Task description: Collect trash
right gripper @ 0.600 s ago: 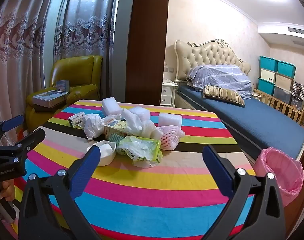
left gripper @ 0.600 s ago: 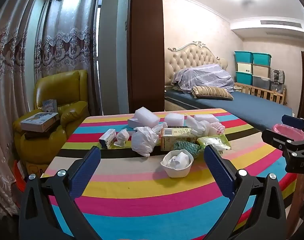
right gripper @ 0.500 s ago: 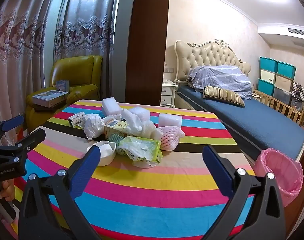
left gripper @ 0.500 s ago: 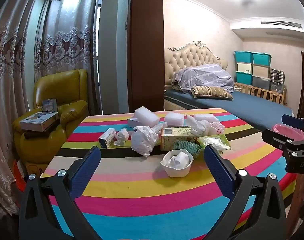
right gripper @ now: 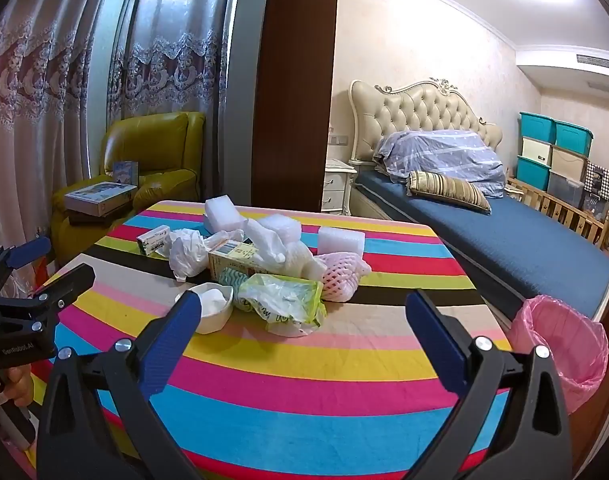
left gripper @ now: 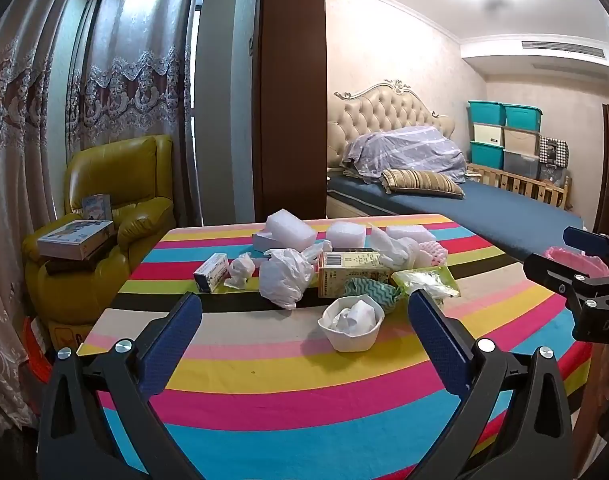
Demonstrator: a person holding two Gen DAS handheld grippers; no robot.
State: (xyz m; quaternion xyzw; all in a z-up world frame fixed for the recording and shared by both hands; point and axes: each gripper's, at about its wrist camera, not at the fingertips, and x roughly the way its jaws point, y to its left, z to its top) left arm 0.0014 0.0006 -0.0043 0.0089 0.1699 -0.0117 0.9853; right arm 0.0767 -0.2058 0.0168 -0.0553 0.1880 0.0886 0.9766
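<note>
Left gripper: the black two-finger gripper with blue pads (left gripper: 304,316) hangs above the near part of a table under a rainbow-striped cloth (left gripper: 264,364), its fingers spread wide with nothing between them.
Right gripper: the matching black gripper with blue pads (right gripper: 304,314) hangs over the same table from the other side, fingers likewise wide apart and holding nothing.
Trash pile: a loose heap lies ahead of both tools, past their fingertips, on the middle of the cloth.
Nearest item: a small white bowl stuffed with crumpled paper (left gripper: 351,326) sits just beyond the left gripper's tips, toward its right finger; in the right wrist view it lies beside that tool's left fingertip.
Behind the bowl: a yellow printed carton (left gripper: 352,274), a crumpled white plastic bag (left gripper: 284,282) and a green-and-white zigzag cloth (left gripper: 370,292) crowd together, touching.
Right tool's front: a crinkled green plastic wrapper (right gripper: 282,296) lies straight ahead, with a pink foam fruit net (right gripper: 342,276) just behind it.
Far edge: white foam blocks (left gripper: 290,234) and a small blue-and-white box (left gripper: 211,278) lie farther out.
Bin: a waste basket lined with a pink bag (right gripper: 560,344) stands off the table's right edge, outside the right gripper's right finger.
Backdrop: a mustard leather armchair (left gripper: 116,216) to the left, a blue-sheeted bed (right gripper: 504,236) to the right.
</note>
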